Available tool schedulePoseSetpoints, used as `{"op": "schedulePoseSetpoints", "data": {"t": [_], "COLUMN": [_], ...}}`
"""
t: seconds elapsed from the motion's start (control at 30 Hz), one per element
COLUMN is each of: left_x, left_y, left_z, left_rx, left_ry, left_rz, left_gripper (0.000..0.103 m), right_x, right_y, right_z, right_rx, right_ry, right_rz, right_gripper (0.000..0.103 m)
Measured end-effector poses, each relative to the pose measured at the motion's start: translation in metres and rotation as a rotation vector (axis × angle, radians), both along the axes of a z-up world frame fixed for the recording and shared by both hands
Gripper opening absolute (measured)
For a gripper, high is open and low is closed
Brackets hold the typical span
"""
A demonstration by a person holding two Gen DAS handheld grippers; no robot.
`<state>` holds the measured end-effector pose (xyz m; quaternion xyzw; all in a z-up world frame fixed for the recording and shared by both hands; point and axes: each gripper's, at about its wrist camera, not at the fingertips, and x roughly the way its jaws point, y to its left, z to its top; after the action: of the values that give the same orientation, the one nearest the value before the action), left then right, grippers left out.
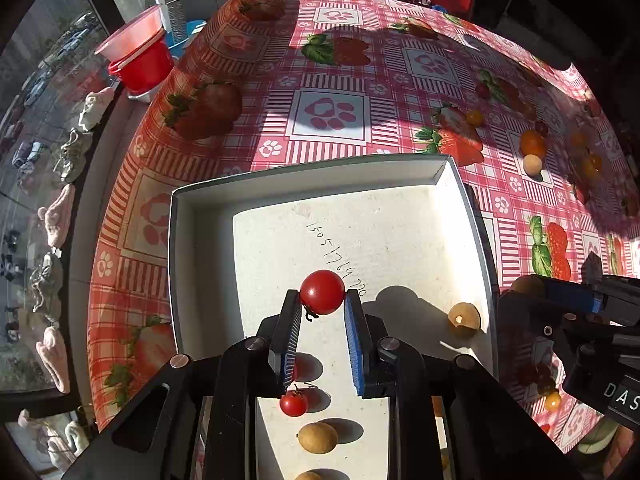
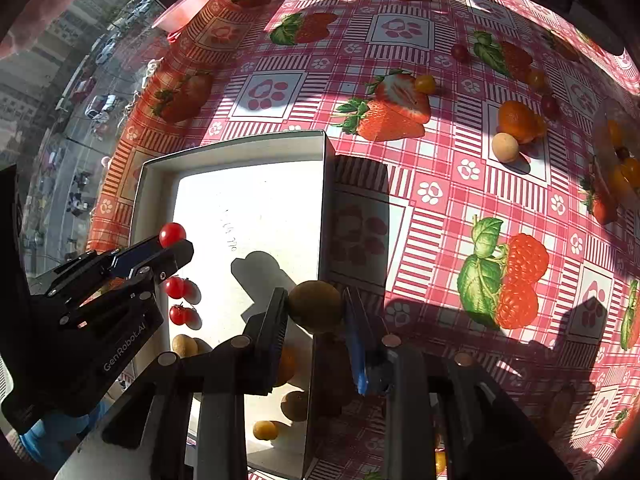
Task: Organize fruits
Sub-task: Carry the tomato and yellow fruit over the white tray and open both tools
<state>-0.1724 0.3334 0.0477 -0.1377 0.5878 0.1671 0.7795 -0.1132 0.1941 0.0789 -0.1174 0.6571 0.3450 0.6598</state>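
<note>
The cherry tomato point(image 1: 322, 292) sat pinched between the pads of the left gripper point(image 1: 322, 300), hanging over the white floor of the shallow box point(image 1: 304, 178), well inside its walls and roughly mid-floor. It was round, so it had no long axis to worry about; what mattered was that the box floor lay straight below it, with other tomatoes and pale fruits resting on the near part of that floor. My guess was that letting go was all the left hand still owed.

The brown longan point(image 2: 316, 307) was clamped in the right gripper point(image 2: 316, 312), and it hung right above the box's right wall, not clearly inside it. Seen from the box, that gripper stood at the right edge and the left one toward the middle. So the left hand looked the nearer to a clean drop, while the right would probably need to slide leftward over the wall first.

Farther out from the box, on the checked tablecloth point(image 2: 440, 208) to its right, an orange fruit point(image 2: 518, 120) and a pale round one point(image 2: 505, 147) lay touching, not yet collected.
</note>
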Motion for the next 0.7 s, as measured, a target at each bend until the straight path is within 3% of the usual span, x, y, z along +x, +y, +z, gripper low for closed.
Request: {"op": "schedulePoseSetpoints", "data": {"t": [0.3, 0.7], "left_x": [0.005, 0.004], "left_y": [0.018, 0.015], "left_z": [-0.025, -0.038], "left_rx": [0.009, 0.013], "left_ry": [0.049, 0.07], "left_rz": [-0.004, -0.024], "left_gripper": [0.024, 0.024], "right_x": [-0.006, -0.011], "right_y": [0.051, 0.067], "right_z": [-0.022, -0.049], "right_rx": [-0.026, -0.086], "right_ry": [0.016, 0.025], "right_rz": [0.053, 0.078], "right_gripper": [0.03, 0.031]}}
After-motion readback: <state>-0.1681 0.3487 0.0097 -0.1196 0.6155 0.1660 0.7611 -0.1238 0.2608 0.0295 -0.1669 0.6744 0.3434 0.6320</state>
